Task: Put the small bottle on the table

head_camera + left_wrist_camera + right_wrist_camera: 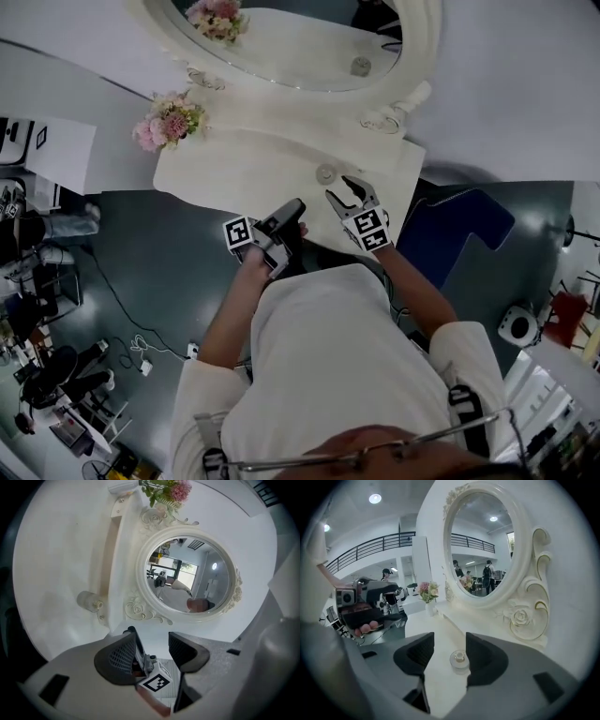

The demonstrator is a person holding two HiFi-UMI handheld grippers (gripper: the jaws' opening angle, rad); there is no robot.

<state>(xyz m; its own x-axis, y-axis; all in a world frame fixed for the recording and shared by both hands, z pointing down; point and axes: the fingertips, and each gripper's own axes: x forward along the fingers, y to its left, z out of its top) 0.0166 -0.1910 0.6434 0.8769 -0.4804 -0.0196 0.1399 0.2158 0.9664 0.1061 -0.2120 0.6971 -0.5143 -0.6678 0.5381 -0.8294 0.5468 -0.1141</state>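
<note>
At the left a small white vase (428, 608) holds pink flowers (169, 120), well apart from the work. The left gripper (151, 638) has its jaws wide and empty. The small round clear-glass bottle (459, 659), contents untellable, stands upright on the white dressing table (234, 173) just ahead of the right gripper (449, 639), whose jaws are parted and off it. I judge a careless jaw could clip and topple it.

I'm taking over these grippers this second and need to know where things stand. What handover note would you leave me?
Left gripper: open, empty.
Right gripper: open, empty, held above the small bottle, not touching it.
The small bottle stands upright on the white table, in front of the mirror.
Done: bottle placed and let go.
Left: probably nothing, only pull both grippers back.
</note>
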